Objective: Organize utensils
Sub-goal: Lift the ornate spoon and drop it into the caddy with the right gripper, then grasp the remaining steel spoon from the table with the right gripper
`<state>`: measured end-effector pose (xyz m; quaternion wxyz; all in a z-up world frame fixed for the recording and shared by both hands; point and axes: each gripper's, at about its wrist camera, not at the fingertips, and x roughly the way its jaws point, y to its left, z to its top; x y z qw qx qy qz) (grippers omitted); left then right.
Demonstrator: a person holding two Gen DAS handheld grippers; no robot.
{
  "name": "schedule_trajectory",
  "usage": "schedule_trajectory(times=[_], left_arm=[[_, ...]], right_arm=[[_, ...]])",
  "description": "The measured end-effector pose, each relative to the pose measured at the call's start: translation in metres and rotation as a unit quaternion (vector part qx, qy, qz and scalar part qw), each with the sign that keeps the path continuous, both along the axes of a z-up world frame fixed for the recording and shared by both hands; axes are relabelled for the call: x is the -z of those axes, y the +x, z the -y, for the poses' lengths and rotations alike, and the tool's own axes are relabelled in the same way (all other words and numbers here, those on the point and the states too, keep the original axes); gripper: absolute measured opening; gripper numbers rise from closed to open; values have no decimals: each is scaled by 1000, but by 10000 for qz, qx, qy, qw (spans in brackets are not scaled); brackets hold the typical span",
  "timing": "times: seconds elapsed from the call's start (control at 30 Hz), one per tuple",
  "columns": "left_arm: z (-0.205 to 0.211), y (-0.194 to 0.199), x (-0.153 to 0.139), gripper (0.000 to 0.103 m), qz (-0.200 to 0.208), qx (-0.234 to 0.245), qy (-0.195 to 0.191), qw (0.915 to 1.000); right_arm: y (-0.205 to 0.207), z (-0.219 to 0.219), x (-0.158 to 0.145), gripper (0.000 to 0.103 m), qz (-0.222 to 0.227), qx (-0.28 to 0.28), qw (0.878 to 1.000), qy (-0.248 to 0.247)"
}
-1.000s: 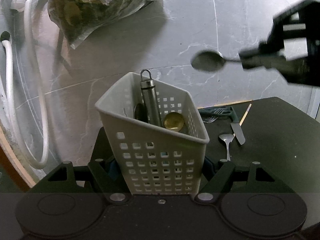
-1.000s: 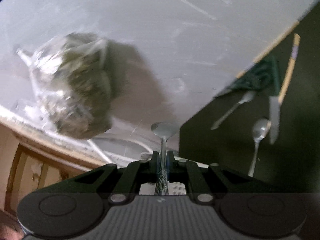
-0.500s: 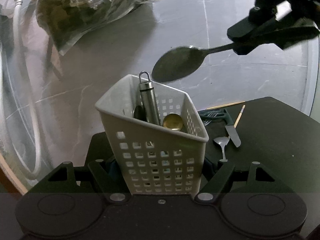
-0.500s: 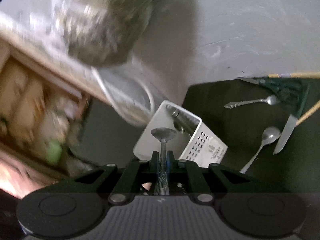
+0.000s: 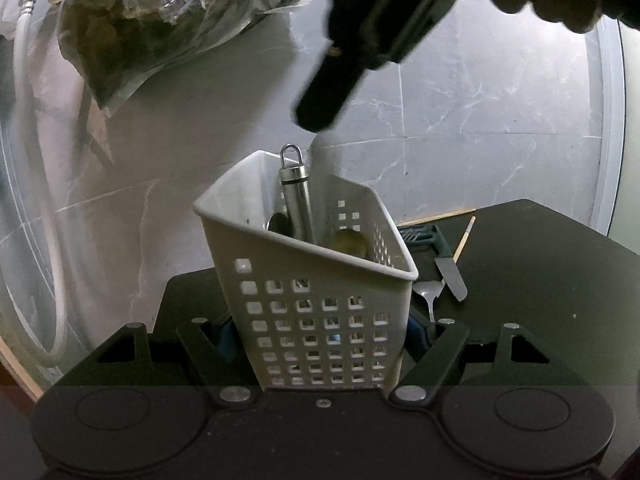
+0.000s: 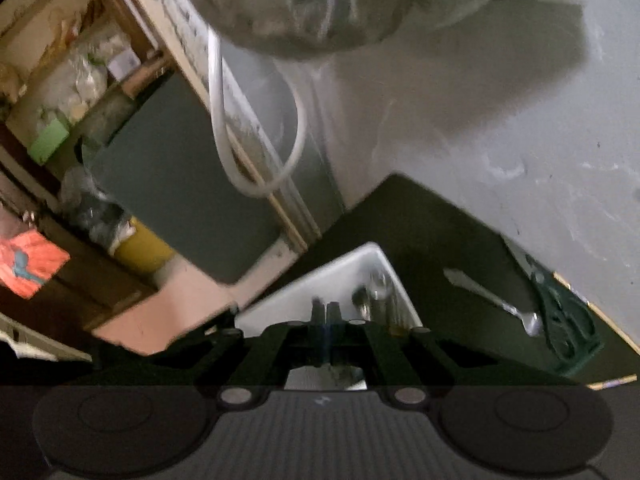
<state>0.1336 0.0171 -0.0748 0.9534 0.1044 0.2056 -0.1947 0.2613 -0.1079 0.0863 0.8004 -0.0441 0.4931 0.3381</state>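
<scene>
Left gripper [image 5: 320,344] is clamped on the white perforated utensil caddy [image 5: 316,308], one finger on each side wall, caddy upright at the near edge of the dark table [image 5: 540,280]. Inside the caddy: a steel cylinder handle with a ring top [image 5: 295,196] leaning against the back wall, a dark spoon bowl [image 5: 279,225] just beside it, and a brass-coloured round piece [image 5: 351,242] toward the right corner. Right gripper [image 6: 326,312] hangs directly above the caddy mouth, pointing down into it; its jaws are closed together. In the right wrist view nothing shows past the tips; in the left wrist view a blurred grey shape below the tip, over the caddy's back rim, can't be identified. On the table right of the caddy: a spoon [image 5: 429,294] partly hidden behind the caddy's corner, a knife [image 5: 448,270] with a dark green handle just beyond it, a thin wooden stick [image 5: 464,238] near the knife, and a fork [image 6: 494,300] next to a dark green openwork piece [image 6: 560,320]. Well apart on the pale marble-look floor [image 5: 480,140]: a clear plastic bag of dark greenish stuff [image 5: 160,20] and a looped white hose [image 5: 36,200]. Right wrist view is motion-blurred. Nothing blocks the caddy opening except its contents.
</scene>
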Motion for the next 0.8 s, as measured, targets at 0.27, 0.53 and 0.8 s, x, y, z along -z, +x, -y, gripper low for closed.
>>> schedule_trajectory(times=[0.27, 0.53, 0.8], left_arm=[[0, 1, 0, 78, -22, -131, -18, 9999], [-1, 2, -4, 78, -113, -221, 51, 9997], [3, 4, -7, 78, -168, -397, 70, 9990]], right_arm=[[-24, 85, -7, 60, 816, 1644, 9774, 1054], [-53, 154, 115, 81, -295, 3221, 9394, 1137], [-54, 131, 182, 78, -849, 3559, 9229, 1202]])
